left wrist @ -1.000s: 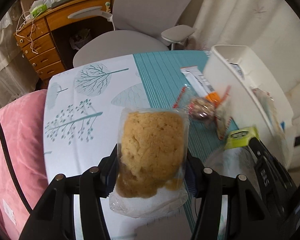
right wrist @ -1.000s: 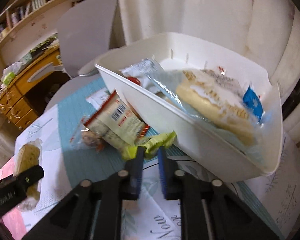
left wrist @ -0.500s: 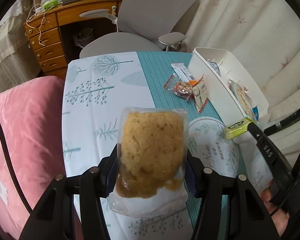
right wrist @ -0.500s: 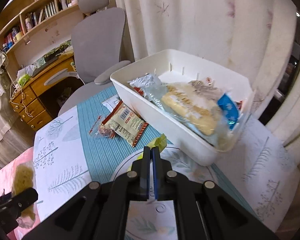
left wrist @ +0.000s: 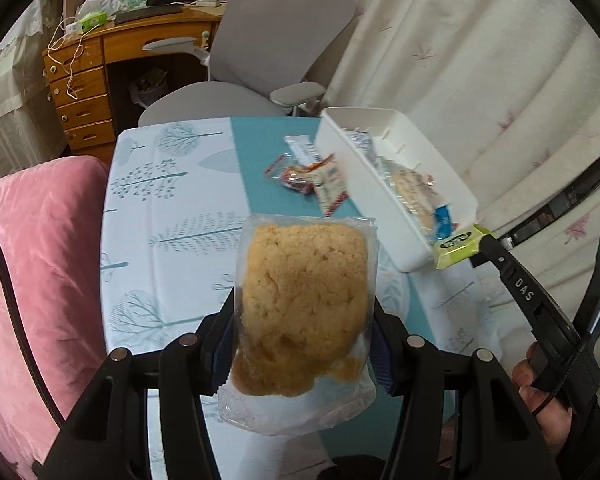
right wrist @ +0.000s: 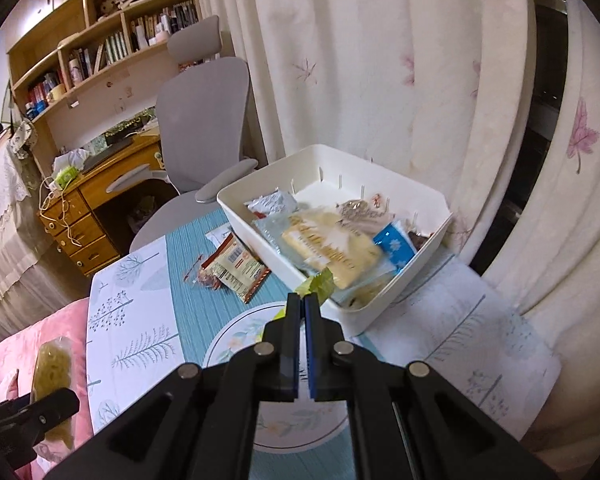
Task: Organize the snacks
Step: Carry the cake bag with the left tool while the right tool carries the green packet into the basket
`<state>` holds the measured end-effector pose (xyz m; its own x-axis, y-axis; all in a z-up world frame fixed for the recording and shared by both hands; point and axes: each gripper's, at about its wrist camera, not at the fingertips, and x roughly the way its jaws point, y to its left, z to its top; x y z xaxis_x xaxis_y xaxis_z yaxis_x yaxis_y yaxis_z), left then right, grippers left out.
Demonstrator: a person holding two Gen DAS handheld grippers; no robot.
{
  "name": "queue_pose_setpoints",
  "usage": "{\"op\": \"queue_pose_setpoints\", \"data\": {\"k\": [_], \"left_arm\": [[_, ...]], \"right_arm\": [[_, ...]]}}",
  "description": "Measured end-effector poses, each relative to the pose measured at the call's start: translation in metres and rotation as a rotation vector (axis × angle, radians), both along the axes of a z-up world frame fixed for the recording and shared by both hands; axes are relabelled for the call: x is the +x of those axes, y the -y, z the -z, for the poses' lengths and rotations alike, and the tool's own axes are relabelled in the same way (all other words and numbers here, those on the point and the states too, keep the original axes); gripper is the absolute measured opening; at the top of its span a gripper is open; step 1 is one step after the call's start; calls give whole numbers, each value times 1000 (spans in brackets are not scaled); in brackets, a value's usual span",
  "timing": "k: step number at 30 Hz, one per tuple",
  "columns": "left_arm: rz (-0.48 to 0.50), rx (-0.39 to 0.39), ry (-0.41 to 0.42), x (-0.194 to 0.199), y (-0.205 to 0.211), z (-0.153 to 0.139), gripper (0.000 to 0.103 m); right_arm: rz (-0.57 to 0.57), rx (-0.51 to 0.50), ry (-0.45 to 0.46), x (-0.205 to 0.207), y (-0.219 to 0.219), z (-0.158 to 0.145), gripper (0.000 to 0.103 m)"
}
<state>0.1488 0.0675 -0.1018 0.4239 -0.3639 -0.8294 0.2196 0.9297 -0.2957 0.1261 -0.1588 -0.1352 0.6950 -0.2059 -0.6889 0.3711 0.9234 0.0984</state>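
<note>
Both hands are loaded: left claw [left wrist: 304,344] is clamped on a bagged cookie [left wrist: 304,308], right claw [right wrist: 303,308] pinched tight on a thin green packet [right wrist: 318,286]. Both hang above the desk [left wrist: 172,216], near the white bin [right wrist: 432,216], probably heading there. More snacks [right wrist: 236,268] wait beside it.

bin [right wrist: 400,304] on table [right wrist: 140,320] by curtain [right wrist: 380,80]; loose packets [right wrist: 236,270] left of bin; chair [right wrist: 204,112] behind table.

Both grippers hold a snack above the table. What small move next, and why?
Probably carry the right gripper forward over the white bin and release its green packet. That packet already hangs near the bin's near wall; the left gripper's wrapped cake sits farther back.
</note>
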Motion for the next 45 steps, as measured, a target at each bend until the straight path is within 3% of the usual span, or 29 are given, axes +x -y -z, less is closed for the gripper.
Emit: {"op": "queue_pose_setpoints", "data": {"k": [11,25,40,41,44,45], "left_arm": [[-80,-51,17,-10,102,-10,55],[-166,-84,35,24,211,2,55],[-208,-148,21,93,273,42,55],[-210,-144,5,96,275,46,56],[-234,-138,-37,100,276,57,73],[-245,-146,-35,98,273,58,73]], "right_arm": [[-158,-39,-1,14,80,-11,2],[-279,-83,1,61,184,-13,2],[-409,-172,-81,105,215,16,2],[-415,-180,-91,108,215,18,2],[-409,-196,-130,116,215,26,5],[-404,-204,-137,117,216,28,6]]}}
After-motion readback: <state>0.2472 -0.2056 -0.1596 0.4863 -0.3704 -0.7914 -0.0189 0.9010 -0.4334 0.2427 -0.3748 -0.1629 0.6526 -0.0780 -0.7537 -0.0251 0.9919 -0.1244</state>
